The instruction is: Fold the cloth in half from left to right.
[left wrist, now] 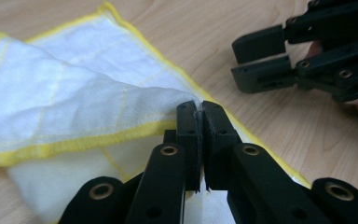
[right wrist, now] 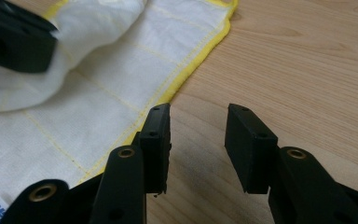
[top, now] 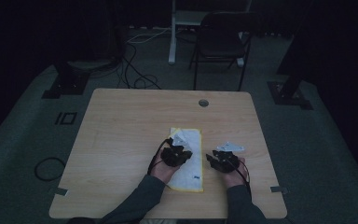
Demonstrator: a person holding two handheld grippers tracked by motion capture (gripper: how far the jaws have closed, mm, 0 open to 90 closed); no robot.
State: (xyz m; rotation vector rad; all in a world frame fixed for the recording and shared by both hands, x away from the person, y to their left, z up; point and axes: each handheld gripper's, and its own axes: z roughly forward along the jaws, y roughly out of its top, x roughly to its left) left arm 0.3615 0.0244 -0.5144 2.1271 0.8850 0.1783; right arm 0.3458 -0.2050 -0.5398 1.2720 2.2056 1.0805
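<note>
Two grippers worked near the counter's [top: 121, 116] front edge. The left gripper [left wrist: 199, 122] pinched a lifted fold of the white, yellow-edged cloth [left wrist: 74, 98] between its fingers; the right gripper [right wrist: 198, 140] hung with fingers spread over bare wood, just beside the cloth's hem.

The cloth [left wrist: 74, 93] is white with a bright yellow stitched border and a faint grid of pale yellow lines, plus a small blue mark near its lower right corner in the high view. The table [top: 121, 121] is light wood with fine grain, and both grippers are black with brass-coloured rivets.
</note>
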